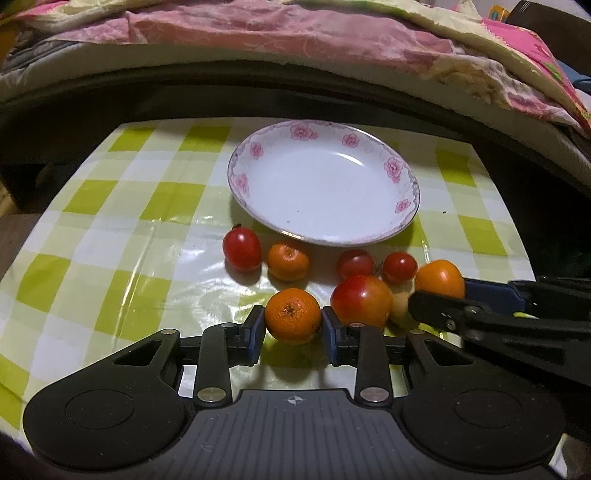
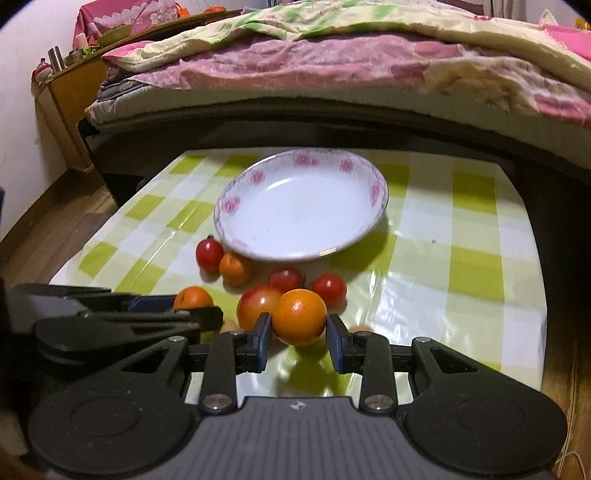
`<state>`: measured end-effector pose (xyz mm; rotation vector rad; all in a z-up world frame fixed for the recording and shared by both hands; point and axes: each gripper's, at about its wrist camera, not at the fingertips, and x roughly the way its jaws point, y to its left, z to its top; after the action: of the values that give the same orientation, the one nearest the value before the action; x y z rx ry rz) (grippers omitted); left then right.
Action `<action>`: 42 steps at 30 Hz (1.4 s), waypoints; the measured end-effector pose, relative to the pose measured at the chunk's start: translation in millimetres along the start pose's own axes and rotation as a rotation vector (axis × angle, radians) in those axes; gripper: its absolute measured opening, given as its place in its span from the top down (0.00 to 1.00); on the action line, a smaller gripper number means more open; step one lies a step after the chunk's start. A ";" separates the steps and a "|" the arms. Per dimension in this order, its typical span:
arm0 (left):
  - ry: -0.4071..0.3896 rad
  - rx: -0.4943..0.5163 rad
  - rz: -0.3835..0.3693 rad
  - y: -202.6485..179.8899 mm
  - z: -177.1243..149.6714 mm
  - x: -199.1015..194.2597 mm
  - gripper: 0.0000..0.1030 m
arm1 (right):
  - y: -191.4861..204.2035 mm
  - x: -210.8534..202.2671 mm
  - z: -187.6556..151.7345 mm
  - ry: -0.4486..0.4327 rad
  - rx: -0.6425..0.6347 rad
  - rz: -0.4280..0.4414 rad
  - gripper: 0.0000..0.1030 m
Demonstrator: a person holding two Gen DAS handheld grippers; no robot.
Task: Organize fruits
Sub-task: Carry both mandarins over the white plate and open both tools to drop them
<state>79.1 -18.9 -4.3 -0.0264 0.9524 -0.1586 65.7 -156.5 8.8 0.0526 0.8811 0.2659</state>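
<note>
A white plate with pink flowers (image 1: pixel 400 173) (image 2: pixel 373 192) sits empty on the green-checked table. Fruits lie in front of it. My left gripper (image 1: pixel 293 325) is shut on a mandarin (image 1: pixel 293 315), which also shows in the right wrist view (image 2: pixel 192 298). My right gripper (image 2: pixel 300 326) is shut on an orange (image 2: pixel 300 316), seen from the left wrist view too (image 1: pixel 439 277). Between them lies a large red tomato (image 1: pixel 361 300) (image 2: pixel 258 304). Three small tomatoes (image 1: pixel 242 249) (image 1: pixel 355 263) (image 1: pixel 399 266) and a small mandarin (image 1: pixel 288 261) lie near the plate's rim.
A bed with pink and cream quilts (image 1: pixel 295 33) (image 2: pixel 332 62) runs along the far side of the table. A wooden cabinet (image 2: pixel 70 107) stands at the back left. The table's edges (image 2: pixel 543 295) drop off to a wooden floor.
</note>
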 end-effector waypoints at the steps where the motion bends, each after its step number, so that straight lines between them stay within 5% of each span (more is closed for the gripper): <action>1: -0.002 -0.001 -0.002 -0.5 1.2 -0.6 0.61 | -0.2 1.8 2.4 -0.002 -0.002 -0.002 0.67; 27: -0.043 -0.035 -0.024 11.7 61.4 36.8 0.61 | -27.6 71.1 68.1 -0.023 -0.013 0.024 0.66; 36: -0.049 -0.045 -0.024 13.8 62.7 35.3 0.40 | -33.5 72.5 70.2 -0.032 0.004 0.032 0.66; 42: -0.063 -0.019 -0.008 6.9 60.4 24.2 0.39 | -34.2 62.9 68.1 -0.042 0.003 0.018 0.65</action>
<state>142.8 -18.5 10.5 -0.0521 0.8910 -0.1556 163.2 -169.4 -0.6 0.0690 0.8397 0.2796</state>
